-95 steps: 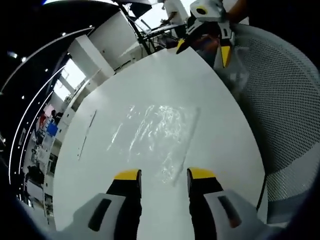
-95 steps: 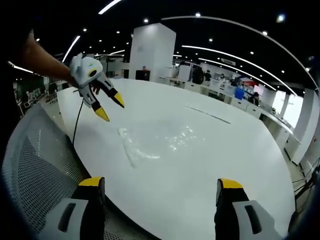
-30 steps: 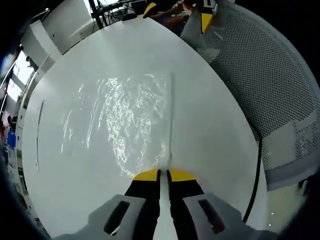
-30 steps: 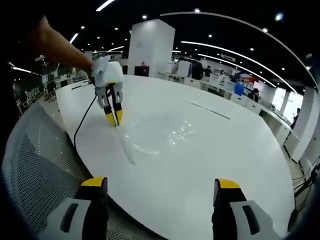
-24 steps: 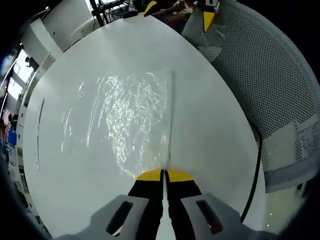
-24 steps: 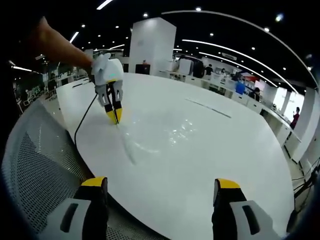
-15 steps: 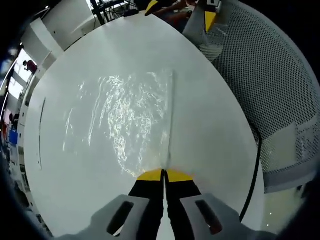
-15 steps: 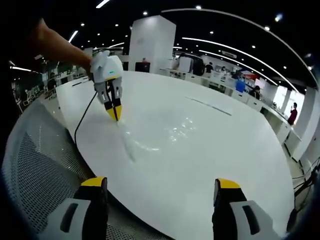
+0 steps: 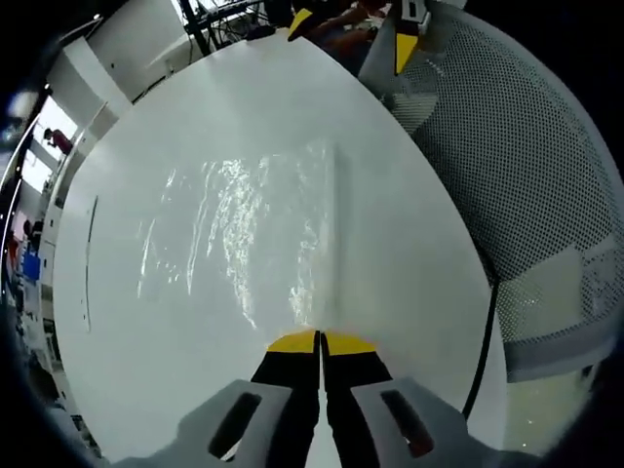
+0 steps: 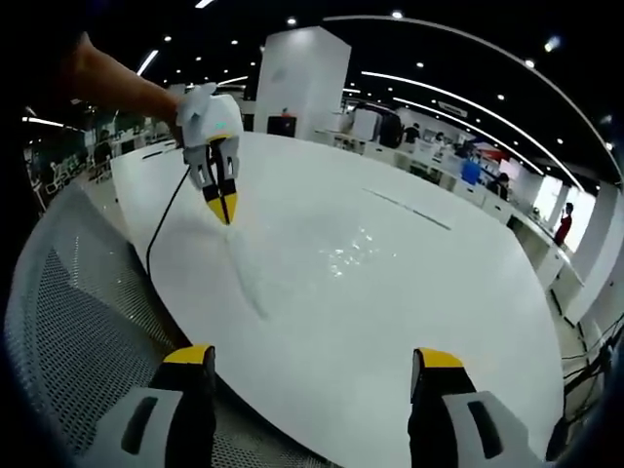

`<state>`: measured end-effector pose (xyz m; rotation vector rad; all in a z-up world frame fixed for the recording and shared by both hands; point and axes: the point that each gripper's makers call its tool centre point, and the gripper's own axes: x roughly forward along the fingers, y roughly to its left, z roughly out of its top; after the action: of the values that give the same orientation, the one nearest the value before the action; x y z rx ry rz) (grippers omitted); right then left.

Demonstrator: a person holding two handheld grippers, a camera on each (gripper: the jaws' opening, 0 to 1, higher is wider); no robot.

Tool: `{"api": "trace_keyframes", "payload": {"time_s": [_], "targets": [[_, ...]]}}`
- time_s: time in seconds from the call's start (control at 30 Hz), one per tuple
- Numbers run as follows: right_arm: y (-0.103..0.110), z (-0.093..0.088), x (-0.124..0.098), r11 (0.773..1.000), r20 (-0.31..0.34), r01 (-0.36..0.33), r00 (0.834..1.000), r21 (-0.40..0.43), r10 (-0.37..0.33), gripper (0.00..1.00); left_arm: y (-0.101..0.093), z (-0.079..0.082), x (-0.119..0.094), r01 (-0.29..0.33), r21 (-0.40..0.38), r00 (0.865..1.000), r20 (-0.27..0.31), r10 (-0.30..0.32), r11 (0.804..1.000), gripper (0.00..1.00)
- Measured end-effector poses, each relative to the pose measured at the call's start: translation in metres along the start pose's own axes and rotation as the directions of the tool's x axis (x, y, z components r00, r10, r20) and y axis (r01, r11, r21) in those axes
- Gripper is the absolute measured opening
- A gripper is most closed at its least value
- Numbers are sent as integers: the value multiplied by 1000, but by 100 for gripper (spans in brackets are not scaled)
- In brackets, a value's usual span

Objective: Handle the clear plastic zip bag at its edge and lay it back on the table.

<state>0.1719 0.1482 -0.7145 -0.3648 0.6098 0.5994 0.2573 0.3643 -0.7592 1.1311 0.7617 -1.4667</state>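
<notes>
A clear plastic zip bag [image 9: 253,229] lies crinkled on the white round table [image 9: 175,380], its zip strip running along its right side in the left gripper view. My left gripper [image 9: 320,341] is shut on the near corner of that zip edge. In the right gripper view the bag [image 10: 322,263] glints on the tabletop, and the left gripper [image 10: 223,213] holds its corner slightly raised off the table. My right gripper [image 10: 312,366] hangs open over the table's near edge, nothing between its jaws. Its yellow tips [image 9: 405,49] show at the top of the left gripper view.
A grey mesh chair [image 9: 546,166] stands against the table's edge, and is also seen as the mesh chair [image 10: 68,331] at the lower left. A black cable [image 10: 161,229] trails from the left gripper. A dark line [image 9: 88,263] marks the tabletop. Desks and people fill the far office.
The left gripper, open above the bag 3.2 s ago, has come down and shut on the zip corner. Since then it has lifted that corner a little. The right gripper stayed open.
</notes>
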Motion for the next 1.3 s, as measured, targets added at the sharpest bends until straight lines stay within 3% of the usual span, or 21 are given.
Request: {"api": "trace_keyframes", "payload": {"time_s": [0.67, 1.3], "targets": [[2, 38, -7, 995, 58, -35, 998, -96, 41, 63, -9, 12, -27, -45, -27, 999, 26, 45, 999, 0], [21, 64, 7, 976, 87, -104, 989, -192, 123, 51, -13, 27, -50, -61, -65, 996, 57, 65, 996, 0]]}}
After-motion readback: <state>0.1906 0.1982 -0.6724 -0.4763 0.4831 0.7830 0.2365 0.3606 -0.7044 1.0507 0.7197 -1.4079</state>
